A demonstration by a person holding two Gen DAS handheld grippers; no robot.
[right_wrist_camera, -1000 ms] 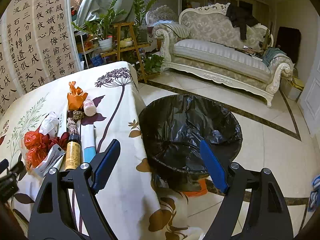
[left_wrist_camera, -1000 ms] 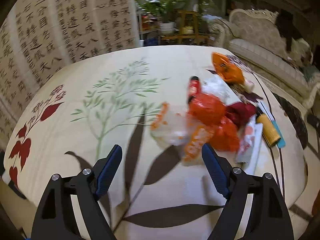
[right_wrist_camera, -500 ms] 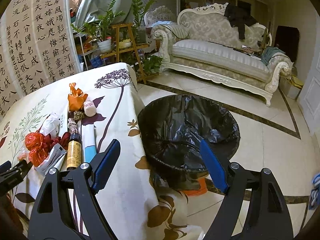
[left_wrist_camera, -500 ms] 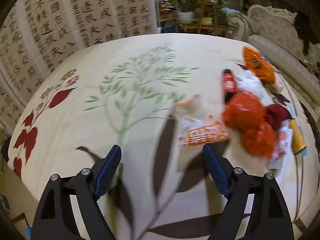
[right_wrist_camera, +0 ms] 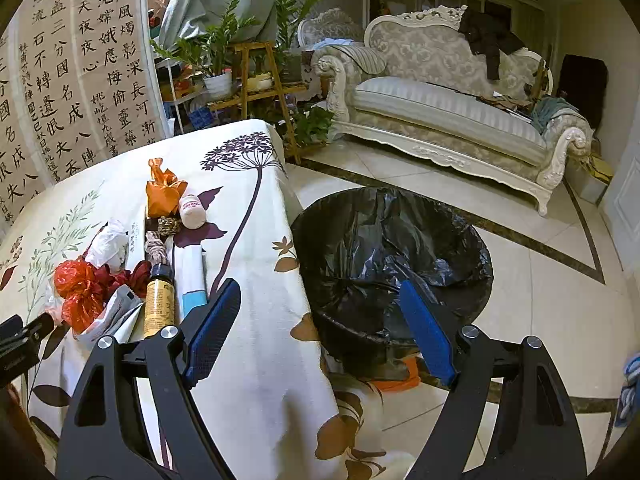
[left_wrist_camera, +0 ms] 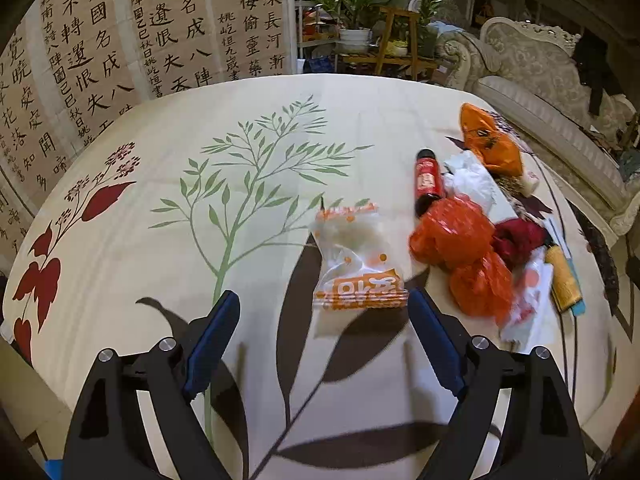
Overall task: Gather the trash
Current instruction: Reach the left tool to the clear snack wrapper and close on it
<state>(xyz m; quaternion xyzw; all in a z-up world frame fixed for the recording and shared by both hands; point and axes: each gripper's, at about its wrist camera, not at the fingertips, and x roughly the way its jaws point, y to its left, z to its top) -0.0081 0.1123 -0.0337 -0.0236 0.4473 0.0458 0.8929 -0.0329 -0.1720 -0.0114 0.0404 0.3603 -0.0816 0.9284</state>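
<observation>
Hovering low over the tablecloth (left_wrist_camera: 120,208), the left gripper (left_wrist_camera: 324,308) has its fingers spread wide and pinches nothing. Just ahead of it, between the two tips and nearer the right one, lies a clear snack wrapper with orange print (left_wrist_camera: 354,258); it sits flat and apart from the other rubbish, which probably makes it the easiest piece to take first. I judge the wide spread suits such a broad, limp packet, since the fingers must straddle it before pressing together.

Further right of that gripper's right finger the main heap crowds together: a red-labelled bottle (left_wrist_camera: 428,182), crumpled white tissue (left_wrist_camera: 470,178), an orange bag (left_wrist_camera: 490,142) beyond them, crinkled red plastic bags (left_wrist_camera: 464,248), and a yellow-labelled bottle (left_wrist_camera: 562,280) at the far right.

In the right wrist view, that same heap lies ahead and to the left of the right gripper (right_wrist_camera: 320,308), whose fingers are also spread and carry nothing. Its right fingertip overlaps the black-lined trash bin (right_wrist_camera: 392,256), which stands on the floor against the table's hanging cloth edge, seemingly so that pieces can be dropped straight over the side. This gripper looks parked towards the bin, waiting.
</observation>
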